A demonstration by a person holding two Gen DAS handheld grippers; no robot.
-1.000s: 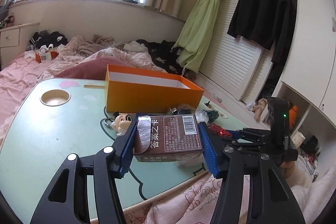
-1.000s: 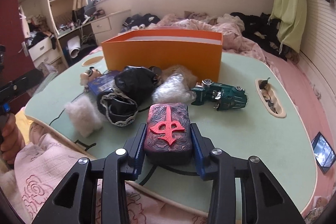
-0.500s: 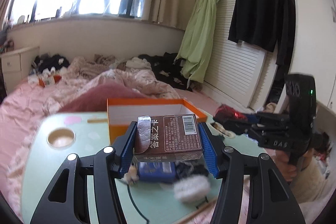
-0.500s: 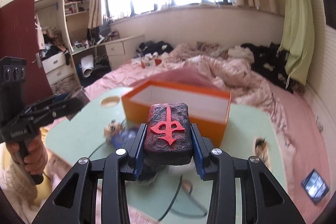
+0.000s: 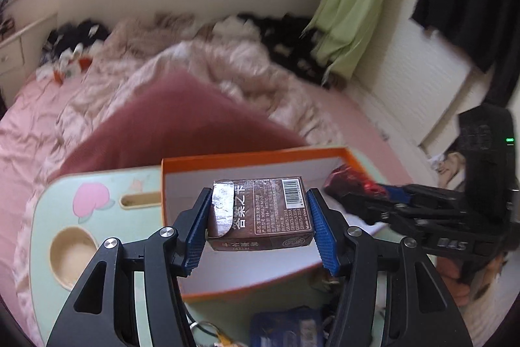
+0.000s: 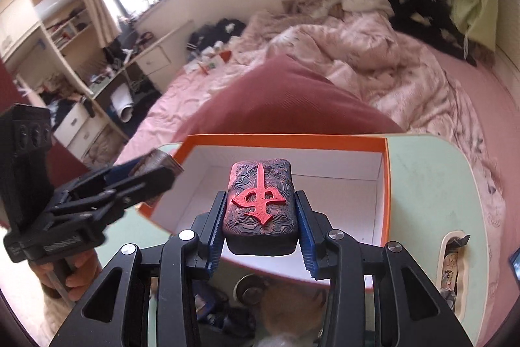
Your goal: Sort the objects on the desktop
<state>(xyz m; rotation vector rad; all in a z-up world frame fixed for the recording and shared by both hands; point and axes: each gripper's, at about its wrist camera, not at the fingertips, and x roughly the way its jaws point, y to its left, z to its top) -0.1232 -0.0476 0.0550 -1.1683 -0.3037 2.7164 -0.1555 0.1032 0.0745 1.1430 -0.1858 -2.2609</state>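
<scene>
Left tongs [image 5: 258,228] clamp a brown carton [image 5: 260,212] lying crosswise; right tongs [image 6: 260,225] clamp a tile [image 6: 261,202] lengthwise, above the empty orange box [image 6: 383,181].

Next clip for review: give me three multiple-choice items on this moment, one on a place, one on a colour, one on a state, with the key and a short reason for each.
1. Where is the brown printed cardboard carton in the left tool?
A. Lying on the green table
B. Held over the open orange box
C. On the bed

2. What colour is the raised character on the dark carved block?
A. Red
B. White
C. Green

3. What is the state of the right tool?
A. Open and holding nothing
B. Shut on a toy car
C. Shut on the dark carved block

Key: 1 B, the carton hangs between the blue pads with the white inside of the orange cardboard box behind it. 2 A, the sign on top is bright red. 3 C, both pads press on the block's sides.
</scene>
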